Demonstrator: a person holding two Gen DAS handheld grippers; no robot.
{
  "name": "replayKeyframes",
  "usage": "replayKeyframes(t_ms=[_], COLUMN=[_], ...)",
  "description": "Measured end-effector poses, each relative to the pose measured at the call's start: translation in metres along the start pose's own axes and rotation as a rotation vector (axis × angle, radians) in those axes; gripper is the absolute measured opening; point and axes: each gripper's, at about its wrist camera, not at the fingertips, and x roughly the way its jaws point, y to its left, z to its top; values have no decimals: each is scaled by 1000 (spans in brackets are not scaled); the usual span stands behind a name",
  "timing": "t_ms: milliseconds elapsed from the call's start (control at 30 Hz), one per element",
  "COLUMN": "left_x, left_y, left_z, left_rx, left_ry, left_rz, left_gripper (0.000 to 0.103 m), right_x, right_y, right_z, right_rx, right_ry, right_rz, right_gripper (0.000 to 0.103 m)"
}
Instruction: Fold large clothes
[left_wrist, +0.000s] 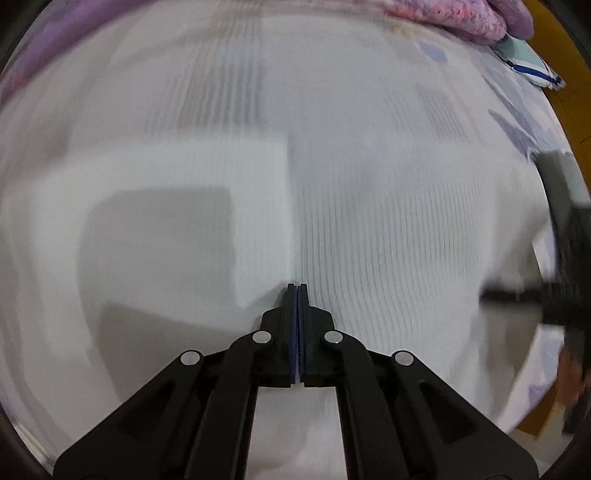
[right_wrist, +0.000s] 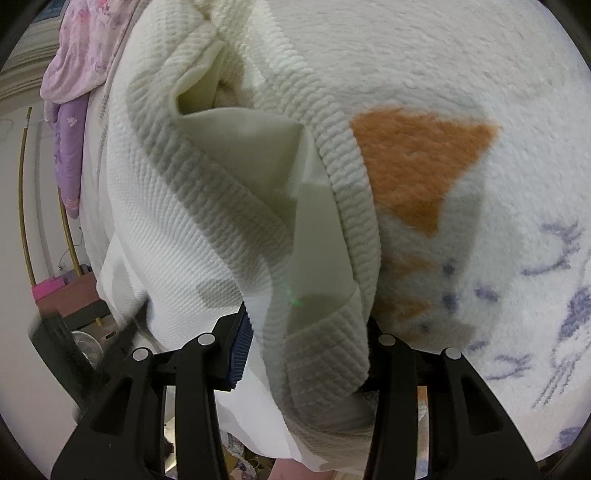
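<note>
Pinching the white garment's (right_wrist: 207, 206) bunched hem, right claw (right_wrist: 306, 354); left claw (left_wrist: 297, 291) pressed together.

Two grippers show, one per view: the left gripper (left_wrist: 297, 286) and the right gripper (right_wrist: 306, 332). One white ribbed garment (right_wrist: 192, 206) is in view. One fleecy white blanket (right_wrist: 424, 55) lies beneath it, bearing one large orange patch (right_wrist: 413, 166). One pink and purple bundle of cloth (right_wrist: 79, 55) sits at the edge. One small fan (right_wrist: 86, 347) stands below.
</note>
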Motion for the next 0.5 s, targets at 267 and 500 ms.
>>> replayKeyframes(t_ms=[267, 500], left_x=[10, 14], left_y=[-5, -4], left_z=[-94, -109], left_rx=[-96, -129], left_ry=[62, 36], left_rz=[-10, -34], left_gripper=[0, 1], right_x=[-6, -22], right_y=[-4, 22], right_z=[-11, -32], right_rx=[1, -46], right_ry=[-65, -125], right_rz=[5, -61], right_gripper=[39, 14])
